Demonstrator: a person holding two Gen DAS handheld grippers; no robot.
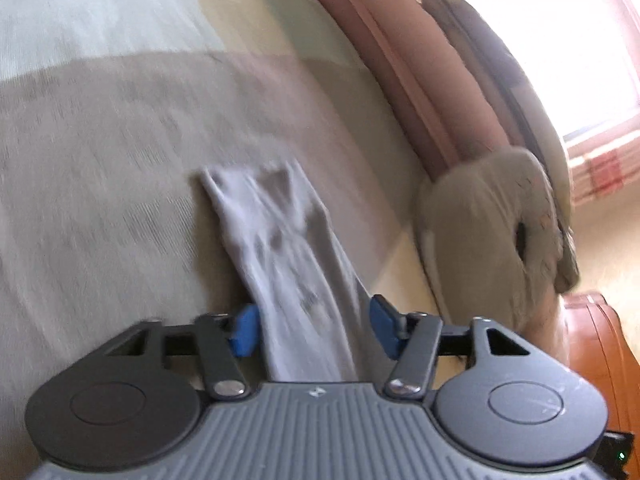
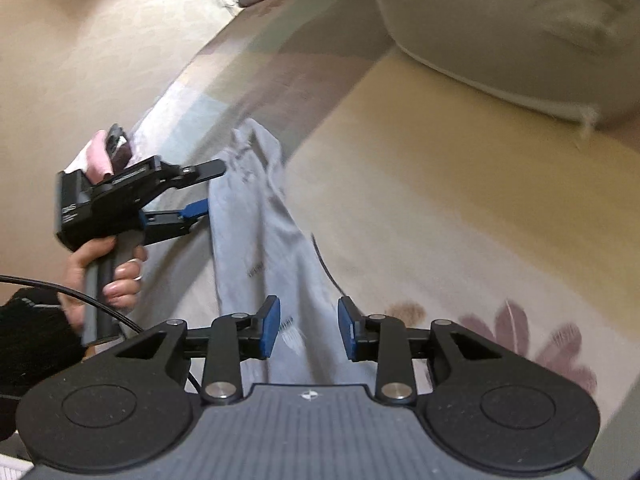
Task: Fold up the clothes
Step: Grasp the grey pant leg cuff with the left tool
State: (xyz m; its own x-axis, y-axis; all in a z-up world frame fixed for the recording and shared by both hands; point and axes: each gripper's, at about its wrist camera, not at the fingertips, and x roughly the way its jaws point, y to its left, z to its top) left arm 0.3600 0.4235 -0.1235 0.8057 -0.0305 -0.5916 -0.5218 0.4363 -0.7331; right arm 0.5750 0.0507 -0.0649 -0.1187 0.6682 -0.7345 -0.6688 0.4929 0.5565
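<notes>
Currently, the pale grey garment (image 2: 256, 248) is lying lengthwise along the bed (image 2: 460, 208), running between both part-open, empty tools, left (image 1: 314, 330) and right (image 2: 309, 330), and is probably risking bunching if either pinches off-edge.

bed (image 2: 460, 208), grey garment (image 2: 256, 240), pillow (image 2: 500, 28)

one pale grey garment (image 2: 256, 240), two tongs (image 2: 308, 330) (image 1: 312, 326), one beige pillow (image 2: 500, 28), one hand (image 2: 116, 276).
</notes>
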